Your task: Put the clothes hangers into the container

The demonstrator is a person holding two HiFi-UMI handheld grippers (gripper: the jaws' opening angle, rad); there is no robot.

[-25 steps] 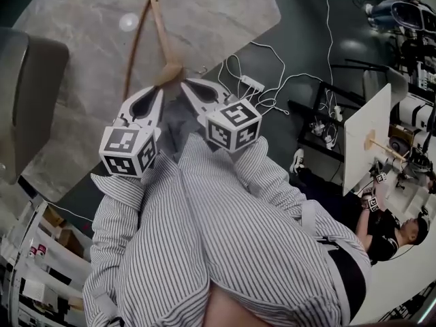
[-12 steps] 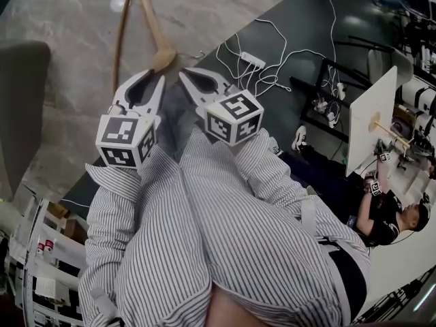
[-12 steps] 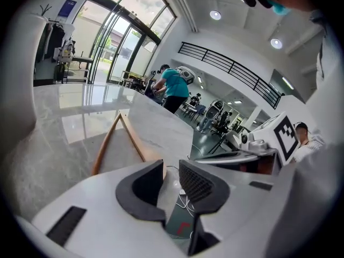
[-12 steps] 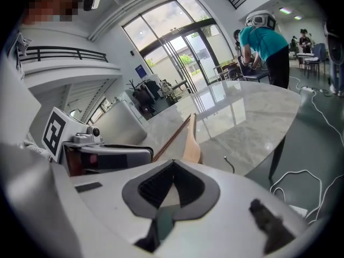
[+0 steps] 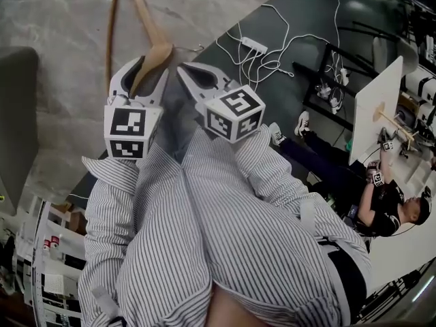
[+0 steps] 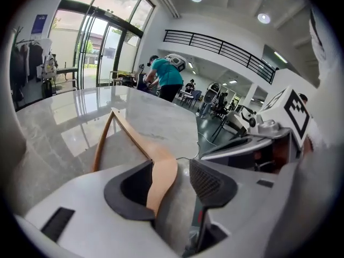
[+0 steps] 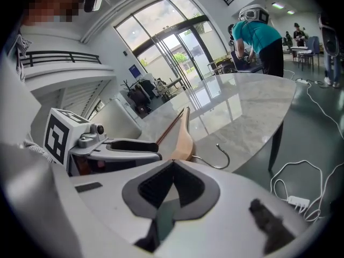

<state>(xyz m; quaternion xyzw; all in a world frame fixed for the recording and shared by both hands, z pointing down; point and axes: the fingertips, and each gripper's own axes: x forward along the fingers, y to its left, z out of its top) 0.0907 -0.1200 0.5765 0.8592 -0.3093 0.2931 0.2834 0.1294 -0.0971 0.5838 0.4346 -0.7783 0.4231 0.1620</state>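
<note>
While the wooden hanger (image 5: 151,36) is stretching away across the marble table (image 5: 61,60), hook pointing right, its near end is lying against one pad between the left gripper's (image 5: 145,70) jaws, which have just been opening. The right gripper's (image 5: 184,70) jaws are pressing together, empty.

The left gripper (image 6: 172,166), jaws just opening, straddles the wooden hanger (image 6: 163,172)

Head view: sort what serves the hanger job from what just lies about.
Job: curved wooden clothes hanger with metal hook; left hand-held gripper, jaws just opening, hanger between them.
Lying about: white power strip with tangled white cables, on the dark floor.
</note>
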